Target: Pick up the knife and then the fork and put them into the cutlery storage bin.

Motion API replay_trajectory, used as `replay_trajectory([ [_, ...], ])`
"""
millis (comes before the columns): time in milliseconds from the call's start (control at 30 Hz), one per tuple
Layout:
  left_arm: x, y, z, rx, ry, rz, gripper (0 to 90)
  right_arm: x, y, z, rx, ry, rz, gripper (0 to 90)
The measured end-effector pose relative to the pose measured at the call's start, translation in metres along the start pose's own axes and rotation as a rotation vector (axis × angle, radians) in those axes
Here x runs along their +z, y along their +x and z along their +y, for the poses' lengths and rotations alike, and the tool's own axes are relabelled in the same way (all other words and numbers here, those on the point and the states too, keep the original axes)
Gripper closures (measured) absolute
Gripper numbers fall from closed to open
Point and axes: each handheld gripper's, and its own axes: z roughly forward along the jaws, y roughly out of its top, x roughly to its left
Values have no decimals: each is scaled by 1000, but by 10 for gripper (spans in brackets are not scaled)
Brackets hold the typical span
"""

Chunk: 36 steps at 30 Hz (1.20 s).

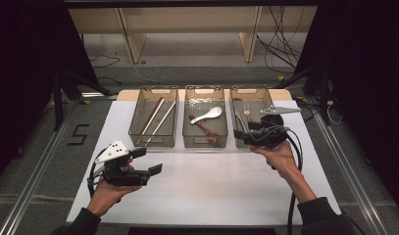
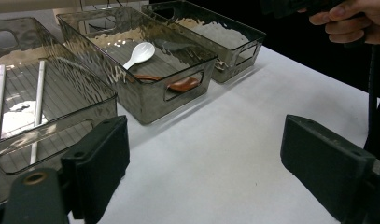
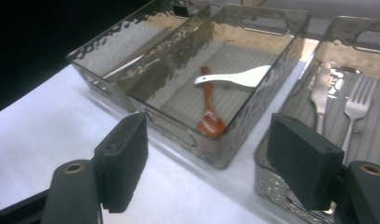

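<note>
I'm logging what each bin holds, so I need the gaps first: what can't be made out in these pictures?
- Right bin, high view: the right gripper covers its near half; the fork and the flat steel piece are cut off lower down by the jaws in the right gripper view.
- Left bin, left gripper view: the sticks run off the left edge.
- Brown spoon, left gripper view: the rippled wall blurs it.
</note>
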Motion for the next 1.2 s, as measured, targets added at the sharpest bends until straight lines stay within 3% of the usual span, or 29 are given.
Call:
replay_trajectory([
  [233, 0, 0, -1, -2, 5, -5, 151, -4, 10, -12, -24, -17, 25, 298],
  [367, 0, 1, -1, -30, -2, -19, 151, -7, 16, -18, -33, -32, 48, 298],
  [500, 1, 0, -2, -20, 7, -22, 151, -9, 22, -26, -43, -32, 57, 294],
  [1200, 1, -2, -2, -20, 9, -38, 151, -24, 46, -64, -93, -64, 61, 256],
])
